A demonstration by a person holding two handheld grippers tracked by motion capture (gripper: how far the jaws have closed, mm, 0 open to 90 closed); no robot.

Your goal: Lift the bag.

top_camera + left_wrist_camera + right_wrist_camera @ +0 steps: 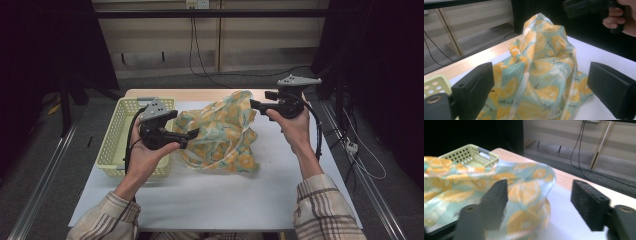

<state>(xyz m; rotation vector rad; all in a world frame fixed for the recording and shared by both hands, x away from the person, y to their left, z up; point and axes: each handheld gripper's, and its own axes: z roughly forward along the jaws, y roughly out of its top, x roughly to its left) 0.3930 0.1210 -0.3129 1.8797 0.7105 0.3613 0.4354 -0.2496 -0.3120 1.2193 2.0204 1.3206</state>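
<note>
A crumpled cloth [220, 132] printed with orange slices is seen heaped at the centre of the high view, on the white counter [225, 195]. A pale yellow perforated basket [116, 145] is placed just to the left of it, at the middle left of the frame.

The left gripper [187, 135] is held at the cloth's left edge, and in the left gripper view its jaws are spread wide, with the cloth [541, 72] rising between and beyond them and nothing pinched. The right gripper [256, 104] is held at the cloth's upper right. In the right gripper view its jaws are also spread; the left-hand jaw is laid against the fabric [524, 192], while the right-hand one stands clear over bare counter.

The work in hand is judged to be taking hold of the cloth from both sides. Several risks can be foreseen. If the jaws are closed where they stand, only a loose fold may be caught, and the cloth could slip out when lifted. If several layers are pinched together, the heap could be lifted as a bundle and not spread. A pull toward the left of the high view could drag fabric against the basket rim and shift the basket.
</note>
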